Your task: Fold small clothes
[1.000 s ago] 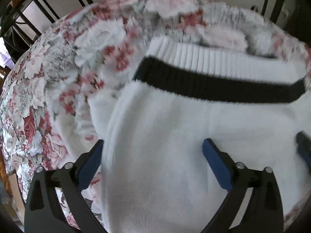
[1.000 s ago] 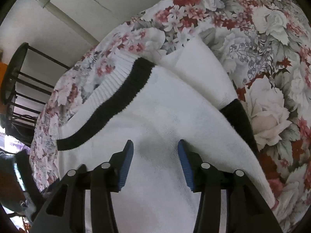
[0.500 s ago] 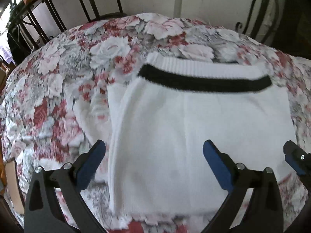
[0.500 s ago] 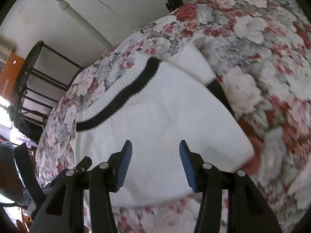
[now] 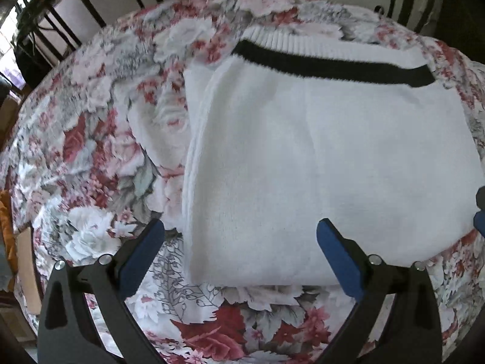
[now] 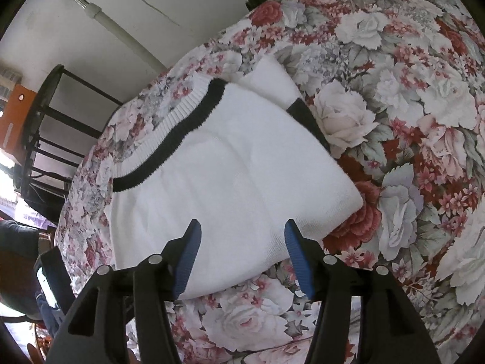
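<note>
Both grippers have backed off the sweater (image 5: 318, 157), which now lies folded on the floral cloth (image 5: 91, 151), black stripe at 12 o'clock. Left gripper (image 5: 239, 254) stands wide, empty; right gripper (image 6: 241, 256) is opening, gripping nothing. This fold looks finished.

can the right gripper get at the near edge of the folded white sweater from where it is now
Probably yes. The right gripper hangs above the white sweater, its opening fingers empty, and the sweater's near edge lies bare on the floral cloth with nothing across it.
</note>
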